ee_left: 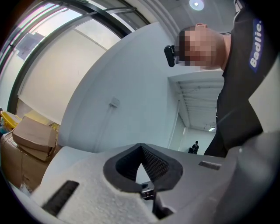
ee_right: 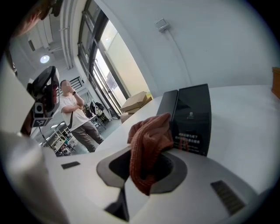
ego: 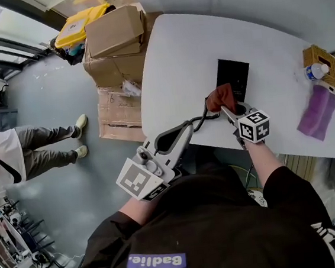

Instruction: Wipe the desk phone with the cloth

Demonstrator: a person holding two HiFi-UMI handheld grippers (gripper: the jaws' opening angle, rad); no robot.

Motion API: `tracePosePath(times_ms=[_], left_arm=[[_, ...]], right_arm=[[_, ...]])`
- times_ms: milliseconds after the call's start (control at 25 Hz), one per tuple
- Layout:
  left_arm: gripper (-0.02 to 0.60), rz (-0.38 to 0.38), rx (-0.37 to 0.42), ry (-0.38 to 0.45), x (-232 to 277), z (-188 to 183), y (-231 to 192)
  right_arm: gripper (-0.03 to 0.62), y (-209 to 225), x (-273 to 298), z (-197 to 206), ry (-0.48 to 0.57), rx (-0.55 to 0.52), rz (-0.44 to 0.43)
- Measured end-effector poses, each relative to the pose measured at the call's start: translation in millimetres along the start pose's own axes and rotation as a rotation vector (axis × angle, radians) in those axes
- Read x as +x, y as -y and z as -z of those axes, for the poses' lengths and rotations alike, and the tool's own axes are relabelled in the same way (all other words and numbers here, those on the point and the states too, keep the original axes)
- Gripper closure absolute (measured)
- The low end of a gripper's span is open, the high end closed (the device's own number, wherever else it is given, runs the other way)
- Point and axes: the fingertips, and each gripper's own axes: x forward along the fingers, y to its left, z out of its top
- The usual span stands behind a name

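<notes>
The black desk phone (ego: 233, 77) lies flat on the white table (ego: 171, 58); in the right gripper view the phone (ee_right: 191, 117) stands just past the jaws. My right gripper (ego: 228, 108) is shut on a rust-red cloth (ego: 221, 98), which bunches up out of the jaws (ee_right: 148, 144) at the phone's near edge. A coiled black cord (ego: 200, 121) runs from the phone to the tip of my left gripper (ego: 179, 134). That gripper (ee_left: 141, 148) is off the table's near edge, tilted up at the wall, pads meeting with nothing seen between them.
A purple cloth (ego: 317, 113) and a wooden box (ego: 321, 60) holding a white-and-blue cup sit at the table's right end. Cardboard boxes (ego: 114, 33) and a yellow bin (ego: 80, 23) stand on the floor at the far left. A person (ego: 14, 151) stands at the left.
</notes>
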Motion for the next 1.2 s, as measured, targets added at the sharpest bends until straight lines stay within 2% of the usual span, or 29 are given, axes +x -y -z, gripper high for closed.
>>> tracePosePath(times_ms=[160, 360, 560, 720, 920, 1200], left_arm=[[0.575, 0.034, 0.015, 0.009, 3, -7, 7], [0.575, 0.049, 0.042, 0.032, 11, -23, 16], [0.575, 0.025, 0.069, 0.054, 28, -33, 18], [0.575, -0.02, 0.055, 0.05, 34, -28, 11], [0.575, -0.059, 0.022, 0.039, 38, -17, 0], [0.575, -0.024, 0.005, 0.019, 43, -8, 8]], right_arm=[[0.5, -9, -8, 4, 0.008, 0.022, -0.003], [0.5, 0, -29, -42, 0.086, -0.003, 0.013], [0.5, 35, -33, -98, 0.133, -0.056, 0.025], [0.5, 57, -24, -118, 0.134, -0.051, 0.019], [0.5, 68, -11, -111, 0.097, -0.03, 0.006], [0.5, 50, -17, -64, 0.054, 0.037, -0.016]])
